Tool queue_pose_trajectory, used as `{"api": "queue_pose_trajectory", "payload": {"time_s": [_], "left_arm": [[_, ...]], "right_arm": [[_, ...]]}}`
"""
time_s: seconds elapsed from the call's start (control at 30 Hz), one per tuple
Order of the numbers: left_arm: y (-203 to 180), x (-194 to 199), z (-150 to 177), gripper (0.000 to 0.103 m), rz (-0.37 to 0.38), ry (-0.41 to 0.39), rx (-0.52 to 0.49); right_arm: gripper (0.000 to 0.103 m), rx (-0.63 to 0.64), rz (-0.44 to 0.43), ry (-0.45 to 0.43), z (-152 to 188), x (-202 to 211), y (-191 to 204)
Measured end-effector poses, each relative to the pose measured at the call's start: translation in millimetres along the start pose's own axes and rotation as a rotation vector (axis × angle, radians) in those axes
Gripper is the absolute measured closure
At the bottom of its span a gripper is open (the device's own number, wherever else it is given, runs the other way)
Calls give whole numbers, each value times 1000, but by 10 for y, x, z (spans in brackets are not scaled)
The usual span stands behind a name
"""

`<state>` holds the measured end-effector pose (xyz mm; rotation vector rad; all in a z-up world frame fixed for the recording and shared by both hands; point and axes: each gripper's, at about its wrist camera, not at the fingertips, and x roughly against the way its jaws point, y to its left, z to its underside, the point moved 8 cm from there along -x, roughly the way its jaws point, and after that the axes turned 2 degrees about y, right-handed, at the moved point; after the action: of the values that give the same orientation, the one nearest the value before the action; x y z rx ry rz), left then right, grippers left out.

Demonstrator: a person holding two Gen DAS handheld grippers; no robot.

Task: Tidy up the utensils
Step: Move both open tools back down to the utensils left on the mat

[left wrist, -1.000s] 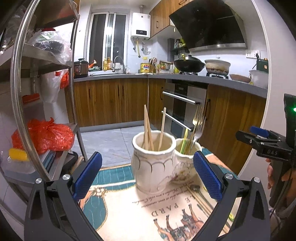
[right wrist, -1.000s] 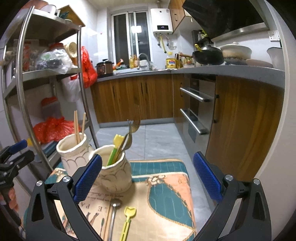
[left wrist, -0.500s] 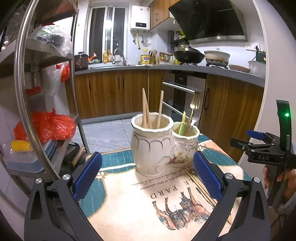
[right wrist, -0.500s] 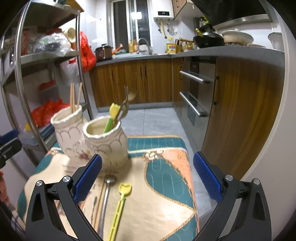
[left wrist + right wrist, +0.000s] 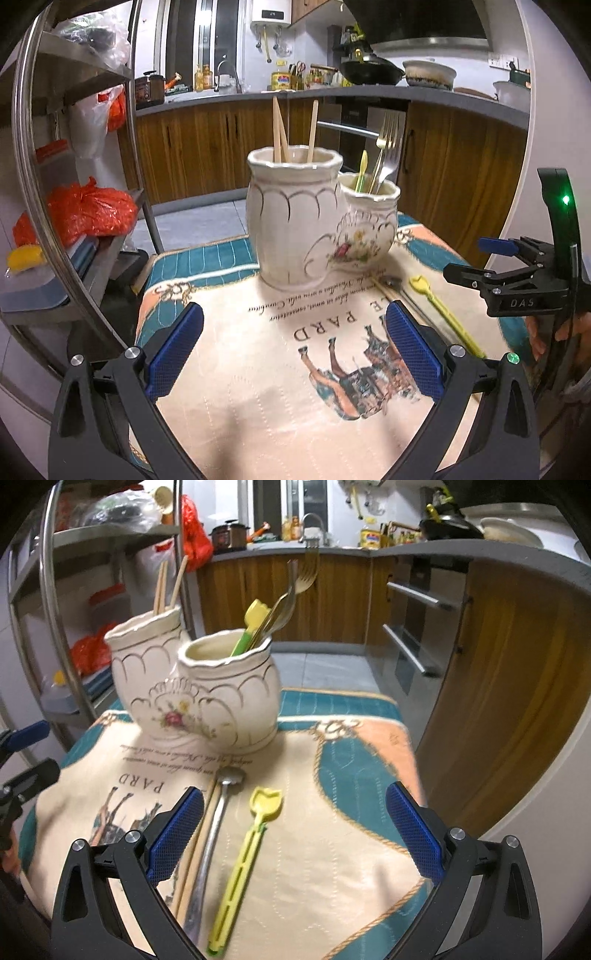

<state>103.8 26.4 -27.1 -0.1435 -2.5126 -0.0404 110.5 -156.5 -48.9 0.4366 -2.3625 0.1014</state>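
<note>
Two joined cream ceramic holders stand on a printed cloth (image 5: 258, 387). The taller holder (image 5: 291, 218) has chopsticks (image 5: 279, 129). The shorter holder (image 5: 229, 686) has forks (image 5: 295, 587) and a yellow-green utensil (image 5: 251, 627). On the cloth lie a metal spoon (image 5: 214, 827), a yellow utensil (image 5: 247, 856) and a chopstick pair (image 5: 194, 853). My left gripper (image 5: 293, 352) is open and empty, short of the holders. My right gripper (image 5: 295, 834) is open and empty above the loose utensils; it also shows in the left wrist view (image 5: 491, 262).
A metal shelf rack (image 5: 70, 206) with red bags stands at the left. Wooden kitchen cabinets (image 5: 509, 664) and an oven lie behind and to the right. The cloth's right edge (image 5: 410, 760) drops off to the floor.
Both grippers have tilted down and moved closer to the cloth. The loose spoon, yellow utensil and chopsticks now lie between the right gripper's fingers in view. Both stay open.
</note>
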Motion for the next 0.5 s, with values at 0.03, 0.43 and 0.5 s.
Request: {"api": "queue_pose_trajectory", "payload": {"time_s": [0.03, 0.43, 0.5], "left_arm": [[6, -15, 23, 6, -1, 5, 0], [-7, -140, 87, 6, 13, 31, 2], [-20, -154, 91, 6, 16, 34, 1]], "right_arm": [[7, 1, -5, 4, 7, -10, 15], [48, 74, -63, 101, 46, -258, 340], [55, 70, -89, 122, 57, -308, 387]]}}
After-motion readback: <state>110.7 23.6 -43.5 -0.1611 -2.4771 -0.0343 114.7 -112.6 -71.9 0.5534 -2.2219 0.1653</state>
